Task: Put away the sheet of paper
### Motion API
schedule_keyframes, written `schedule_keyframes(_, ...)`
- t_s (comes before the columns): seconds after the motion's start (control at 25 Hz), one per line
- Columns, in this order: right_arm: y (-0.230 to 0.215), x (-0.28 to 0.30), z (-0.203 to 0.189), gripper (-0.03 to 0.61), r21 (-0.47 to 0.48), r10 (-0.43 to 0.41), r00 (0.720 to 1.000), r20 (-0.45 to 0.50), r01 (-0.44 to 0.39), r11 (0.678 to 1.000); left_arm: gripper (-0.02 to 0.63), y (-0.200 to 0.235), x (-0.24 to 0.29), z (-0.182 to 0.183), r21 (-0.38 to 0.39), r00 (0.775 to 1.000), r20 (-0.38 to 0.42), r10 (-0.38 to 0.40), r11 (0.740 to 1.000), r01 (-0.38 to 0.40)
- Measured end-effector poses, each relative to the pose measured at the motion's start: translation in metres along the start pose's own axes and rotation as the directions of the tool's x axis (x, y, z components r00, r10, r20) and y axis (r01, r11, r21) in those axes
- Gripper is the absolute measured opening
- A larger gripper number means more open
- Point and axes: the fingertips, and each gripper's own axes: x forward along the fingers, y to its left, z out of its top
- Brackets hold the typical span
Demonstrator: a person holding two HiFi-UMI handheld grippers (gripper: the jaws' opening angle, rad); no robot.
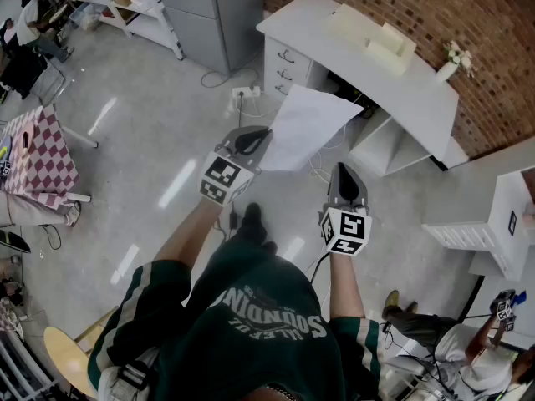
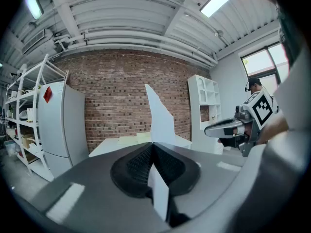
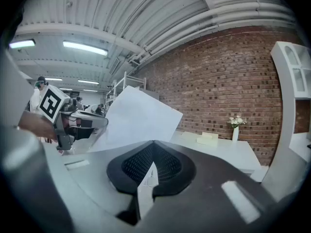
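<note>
A white sheet of paper (image 1: 305, 128) hangs in the air over the floor in front of a white desk (image 1: 368, 73). My left gripper (image 1: 253, 143) is shut on its near left edge. In the left gripper view the sheet (image 2: 160, 118) rises edge-on from the closed jaws of the left gripper (image 2: 152, 144). My right gripper (image 1: 343, 174) is held lower right of the sheet, apart from it and shut, with nothing showing past its tips. The right gripper view has the closed right gripper (image 3: 153, 143) with the sheet (image 3: 136, 123) and the left gripper (image 3: 90, 120) to its left.
The desk has drawers (image 1: 284, 65), pale blocks (image 1: 372, 36) and a vase of flowers (image 1: 451, 61) on top, against a brick wall. A grey cabinet (image 1: 213, 7) stands at the back, a power strip (image 1: 245, 93) lies on the floor, a checkered table (image 1: 38, 153) stands left, white shelves (image 1: 501, 215) right.
</note>
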Motion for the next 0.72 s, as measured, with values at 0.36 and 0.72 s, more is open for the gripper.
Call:
schedule_keyframes(0.36,-0.016,0.01,0.002,0.0,0.063,0.01,0.998,0.059,-0.014,0.998,0.011,0.01,0.016,-0.001,0.014,1.0,-0.022,0.0,1.0,0.001)
schedule_keyframes(0.72,-0.022,0.048,0.007,0.0,0.009,0.064,0.997,0.032,-0.064,0.998,0.011,0.043,0.048,-0.002,-0.003,1.0,-0.012,-0.007,1.0,0.007)
